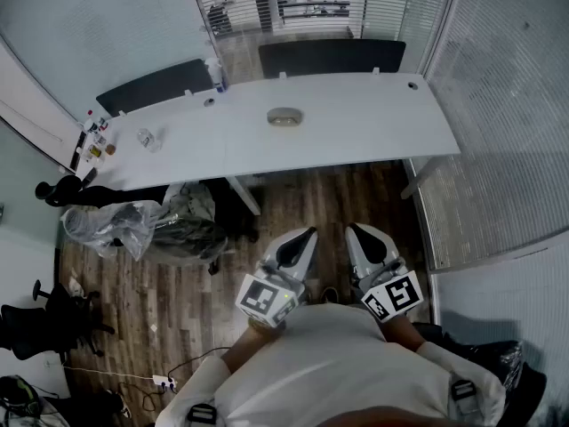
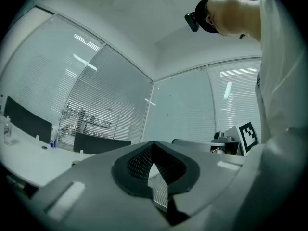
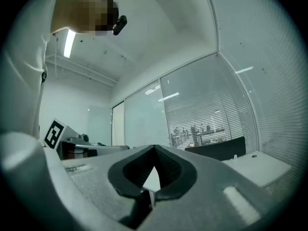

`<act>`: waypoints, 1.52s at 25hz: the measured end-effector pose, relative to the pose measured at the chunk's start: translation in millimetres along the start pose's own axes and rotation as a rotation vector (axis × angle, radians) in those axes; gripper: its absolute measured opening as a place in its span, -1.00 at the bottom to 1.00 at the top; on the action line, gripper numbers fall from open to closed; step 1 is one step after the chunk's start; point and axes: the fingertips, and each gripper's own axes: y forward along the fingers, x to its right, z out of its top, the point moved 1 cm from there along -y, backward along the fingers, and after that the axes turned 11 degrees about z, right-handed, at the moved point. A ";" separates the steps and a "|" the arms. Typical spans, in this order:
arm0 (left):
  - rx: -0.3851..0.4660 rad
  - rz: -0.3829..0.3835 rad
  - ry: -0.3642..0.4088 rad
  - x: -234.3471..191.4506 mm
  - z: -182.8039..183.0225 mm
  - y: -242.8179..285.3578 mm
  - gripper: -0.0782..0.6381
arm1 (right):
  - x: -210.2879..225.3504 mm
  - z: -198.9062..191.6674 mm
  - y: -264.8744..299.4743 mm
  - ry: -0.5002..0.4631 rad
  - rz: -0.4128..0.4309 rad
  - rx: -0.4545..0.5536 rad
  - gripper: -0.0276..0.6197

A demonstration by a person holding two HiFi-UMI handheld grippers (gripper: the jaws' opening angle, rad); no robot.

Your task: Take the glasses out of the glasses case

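A small grey glasses case [image 1: 284, 116] lies closed on the long white table [image 1: 356, 123], near its middle and far ahead of me. I stand back from the table on the wood floor. Both grippers are held close to my body and point level toward the table. The left gripper [image 1: 307, 236] is shut with nothing between its jaws, and its tips [image 2: 153, 143] meet in a peak in the left gripper view. The right gripper [image 1: 354, 230] is likewise shut and empty, with its tips [image 3: 154, 147] touching. The case shows in neither gripper view.
A clear bottle [image 1: 147, 138] and several small items [image 1: 96, 140] sit at the table's left end. Two black chairs [image 1: 331, 58] [image 1: 156, 85] stand behind the table. A plastic bag [image 1: 116, 225] and dark bags lie on the floor at left. Glass walls with blinds enclose the room.
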 end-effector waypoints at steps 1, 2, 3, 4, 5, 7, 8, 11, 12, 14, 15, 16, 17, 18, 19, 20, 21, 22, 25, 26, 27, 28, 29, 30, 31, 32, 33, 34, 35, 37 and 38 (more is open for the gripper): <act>0.003 -0.003 0.004 -0.7 -1.3 0.2 -0.78 | 0.2 -0.3 0.5 -0.001 0.001 -0.001 -0.92; 0.006 -0.006 0.007 -1.4 -2.5 0.3 -0.78 | 0.4 -0.7 1.1 -0.003 0.003 -0.002 -0.92; 0.009 -0.007 0.009 -2.1 -3.3 0.5 -0.78 | 0.6 -1.1 1.6 -0.005 0.004 -0.003 -0.92; 0.009 -0.008 0.009 -2.7 -3.6 0.7 -0.78 | 0.8 -1.5 2.2 -0.007 0.004 -0.005 -0.92; 0.009 -0.007 0.008 -3.4 -3.3 0.8 -0.78 | 0.9 -1.9 2.8 -0.009 0.004 -0.007 -0.92; 0.006 -0.004 0.004 -4.8 -1.6 0.4 -0.78 | 0.8 -2.7 4.5 -0.010 0.005 -0.008 -0.92; 0.004 -0.002 0.003 -5.9 -1.5 -0.2 -0.78 | 0.5 -3.3 5.5 -0.009 0.005 -0.009 -0.92; -0.003 0.002 -0.003 -9.8 -2.0 -1.9 -0.78 | -0.8 -4.6 8.9 -0.007 0.006 -0.011 -0.92; -0.002 0.002 -0.004 -10.7 -1.7 -2.4 -0.78 | -1.5 -4.2 9.8 -0.007 0.007 -0.010 -0.92; 0.003 0.000 0.000 -14.2 -2.5 -4.3 -0.78 | -4.5 -2.5 12.2 -0.014 0.014 -0.006 -0.92; 0.008 -0.001 0.005 -17.2 -3.4 -5.8 -0.78 | -7.4 -1.8 14.3 -0.019 0.023 -0.003 -0.91; 0.011 0.000 0.008 -19.9 -2.2 -7.4 -0.78 | -10.6 -1.4 16.7 -0.023 0.032 -0.001 -0.91; 0.009 0.002 0.004 -21.4 1.1 -8.6 -0.78 | -13.7 -1.2 19.0 -0.029 0.038 -0.001 -0.91; 0.006 0.003 -0.003 -22.8 4.2 -9.8 -0.78 | -16.4 -0.9 21.3 -0.036 0.040 -0.001 -0.91; 0.005 0.003 -0.006 -24.8 5.9 -11.1 -0.78 | -18.8 -0.4 23.4 -0.042 0.039 0.000 -0.91; 0.006 0.002 -0.006 -27.6 6.5 -12.6 -0.78 | -20.9 0.4 25.7 -0.043 0.039 0.005 -0.91; 0.008 0.001 -0.005 -30.9 6.9 -14.4 -0.78 | -22.9 1.2 28.4 -0.041 0.040 0.011 -0.91; 0.009 0.001 -0.006 -34.5 7.2 -16.5 -0.78 | -25.2 1.7 31.5 -0.039 0.041 0.015 -0.91; 0.013 0.002 -0.013 -45.5 7.5 -24.3 -0.78 | -33.2 0.9 40.7 -0.037 0.043 0.011 -0.91; 0.013 0.005 -0.016 -49.0 9.3 -26.8 -0.78 | -36.1 -0.1 43.8 -0.034 0.045 0.005 -0.91; 0.014 0.009 -0.021 -52.5 11.9 -29.3 -0.78 | -39.1 -1.5 47.0 -0.030 0.048 -0.003 -0.91; 0.018 0.013 -0.024 -56.2 14.1 -32.0 -0.78 | -42.1 -3.0 50.2 -0.025 0.051 -0.012 -0.91; 0.024 0.018 -0.024 -60.4 15.8 -35.2 -0.78 | -45.3 -4.6 53.4 -0.022 0.054 -0.020 -0.91; 0.031 0.023 -0.023 -65.4 17.2 -38.9 -0.78 | -48.8 -6.2 56.8 -0.019 0.057 -0.025 -0.91; 0.038 0.031 -0.022 -71.0 18.7 -42.9 -0.78 | -52.6 -7.9 60.7 -0.016 0.060 -0.029 -0.91; 0.044 0.042 -0.023 -76.9 20.0 -46.9 -0.78 | -56.7 -9.9 64.9 -0.015 0.064 -0.033 -0.91; 0.049 0.053 -0.028 -82.8 20.8 -50.4 -0.78 | -60.3 -12.3 69.5 -0.017 0.070 -0.041 -0.91; 0.053 0.064 -0.034 -88.1 21.2 -52.9 -0.78 | -63.1 -14.9 74.2 -0.020 0.078 -0.051 -0.91; 0.057 0.073 -0.041 -92.6 21.6 -54.5 -0.78 | -65.0 -17.2 79.1 -0.024 0.085 -0.062 -0.91; 0.065 0.086 -0.052 -99.4 23.1 -56.5 -0.78 | -67.7 -18.7 88.4 -0.028 0.099 -0.069 -0.91; 0.069 0.090 -0.054 -102.2 24.2 -57.1 -0.78 | -68.7 -17.9 92.7 -0.028 0.105 -0.066 -0.91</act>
